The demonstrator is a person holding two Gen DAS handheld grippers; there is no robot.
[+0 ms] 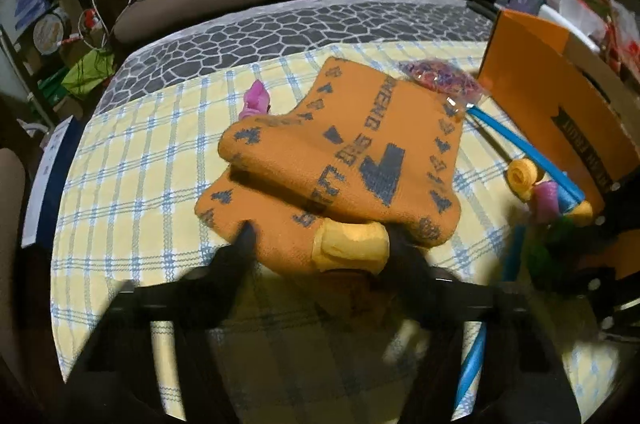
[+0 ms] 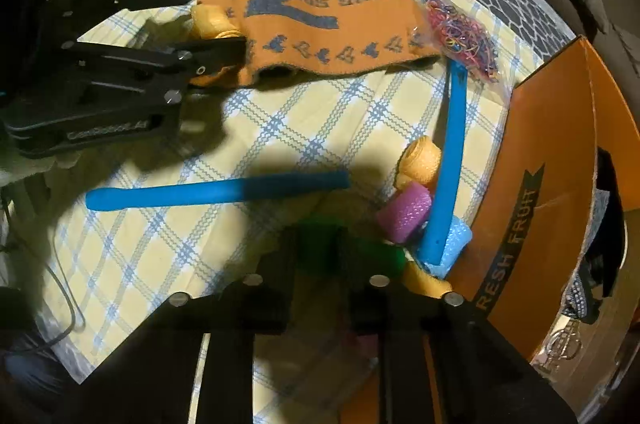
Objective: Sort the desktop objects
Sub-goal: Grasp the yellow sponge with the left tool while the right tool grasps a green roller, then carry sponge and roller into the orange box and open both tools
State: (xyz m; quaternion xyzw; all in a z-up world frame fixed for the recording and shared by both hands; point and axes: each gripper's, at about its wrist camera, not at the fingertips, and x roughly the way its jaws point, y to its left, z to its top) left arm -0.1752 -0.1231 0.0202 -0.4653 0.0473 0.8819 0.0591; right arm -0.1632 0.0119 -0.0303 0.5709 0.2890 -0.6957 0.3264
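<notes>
A yellow foam roll [image 1: 352, 244] lies against the folded orange scarf [image 1: 340, 152] on the checked tabletop [image 1: 132, 160], between the left gripper's [image 1: 320, 244] wide jaws. The right gripper [image 2: 320, 244] has its jaws closed around a green foam roll [image 2: 352, 248] beside the orange fruit box [image 2: 552, 160].

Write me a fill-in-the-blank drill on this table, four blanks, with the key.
1. The yellow roll between the left hand-held gripper's fingers lies against the ____ cloth.
2. Both long foam tubes are ____.
3. The dark roll at the right hand-held gripper is ____.
4. The box reads "FRESH ____".

Missing words: orange; blue; green; FRUIT
</notes>
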